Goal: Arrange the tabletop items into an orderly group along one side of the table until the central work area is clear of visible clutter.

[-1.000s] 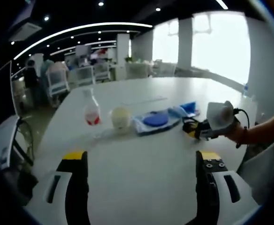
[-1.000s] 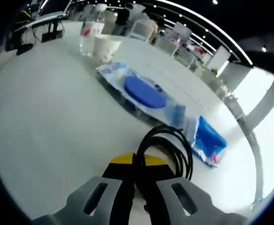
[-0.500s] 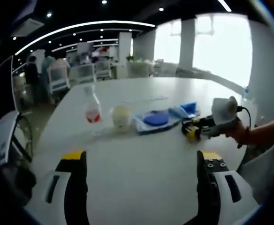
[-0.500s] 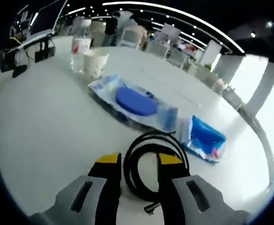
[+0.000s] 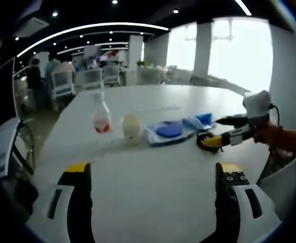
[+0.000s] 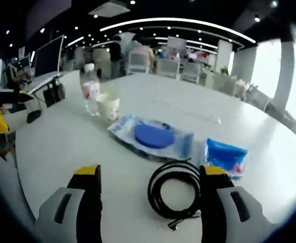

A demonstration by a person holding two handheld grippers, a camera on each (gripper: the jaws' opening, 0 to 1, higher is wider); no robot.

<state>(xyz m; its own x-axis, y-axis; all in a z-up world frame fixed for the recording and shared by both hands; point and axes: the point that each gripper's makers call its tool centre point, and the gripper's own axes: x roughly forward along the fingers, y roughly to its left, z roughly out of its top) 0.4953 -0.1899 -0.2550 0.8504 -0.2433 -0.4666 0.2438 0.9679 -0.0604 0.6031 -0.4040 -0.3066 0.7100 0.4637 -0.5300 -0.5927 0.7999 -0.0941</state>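
1. Office furniture and ceiling lights are ringing a wide white surface (image 6: 51, 152) that is carrying every task item.
2. Right hand-held gripper (image 6: 150, 174) is standing wide open and grasping nothing; the coiled black cable (image 6: 176, 195) is lying flat on the surface between its jaws, closer to the right jaw.
3. Just beyond the coil, a row is running leftward and away: blue packet (image 6: 226, 156), clear pouch with a blue disc (image 6: 152, 137), paper cup (image 6: 108, 107), water bottle (image 6: 90, 91).
4. Left hand-held gripper (image 5: 151, 174) is also hanging open and empty, well apart from the row; the right one is therefore the nearer to the cable (image 5: 207, 140).
5. Compared with one second ago, the right jaws, then clenched on the cable, are now spread and drawn back, and the coil is resting released beside the blue packet.
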